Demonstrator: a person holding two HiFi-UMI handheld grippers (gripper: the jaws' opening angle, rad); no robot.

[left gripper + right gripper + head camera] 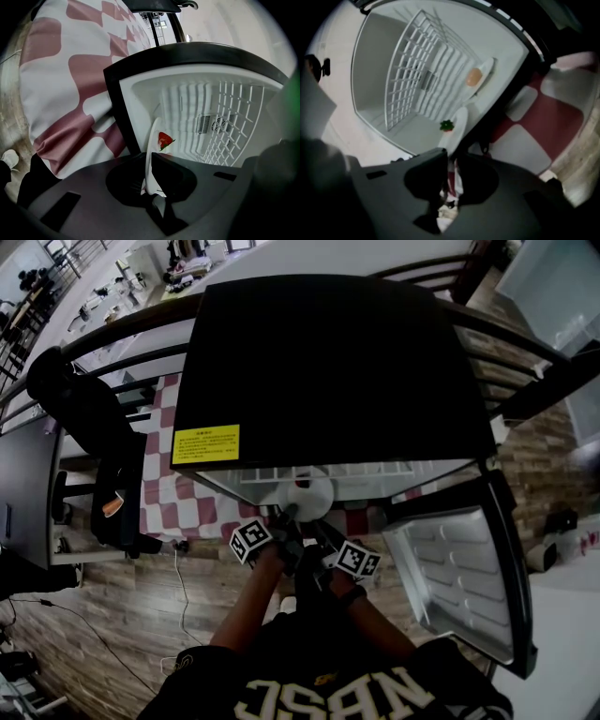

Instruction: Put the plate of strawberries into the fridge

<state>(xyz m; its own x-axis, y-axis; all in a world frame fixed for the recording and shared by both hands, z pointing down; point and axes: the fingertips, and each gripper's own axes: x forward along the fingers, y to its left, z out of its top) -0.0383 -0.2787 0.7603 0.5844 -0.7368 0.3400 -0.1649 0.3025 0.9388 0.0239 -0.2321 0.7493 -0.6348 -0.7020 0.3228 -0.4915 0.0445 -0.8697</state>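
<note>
step: slide plate (pixel 151 154) into fridge (pixel 328 381) | left gripper (pixel 151 180) clamped on plate rim; right gripper (pixel 451 173) jaws narrow, on the same rim | plate at fridge mouth, strawberry (pixel 164 139) aboard | keep it level, push evenly | door (pixel 459 568) swung wide; black frame (pixel 123 117) near plate; wire rack (pixel 234 117) behind

Both forearms (pixel 253 601) reach forward and down from the body, close together, converging at the wrists. The left hand-held gripper (pixel 291 515) and the right hand-held gripper (pixel 315 524) sit almost side by side, marker cubes (pixel 249 540) turned up toward the head camera. The left jaws are clamped on the near rim of the plate (pixel 151 136), which stands edge-on between them. The right jaws stand nearly together (only a narrow gap), pressing the same rim.
</note>
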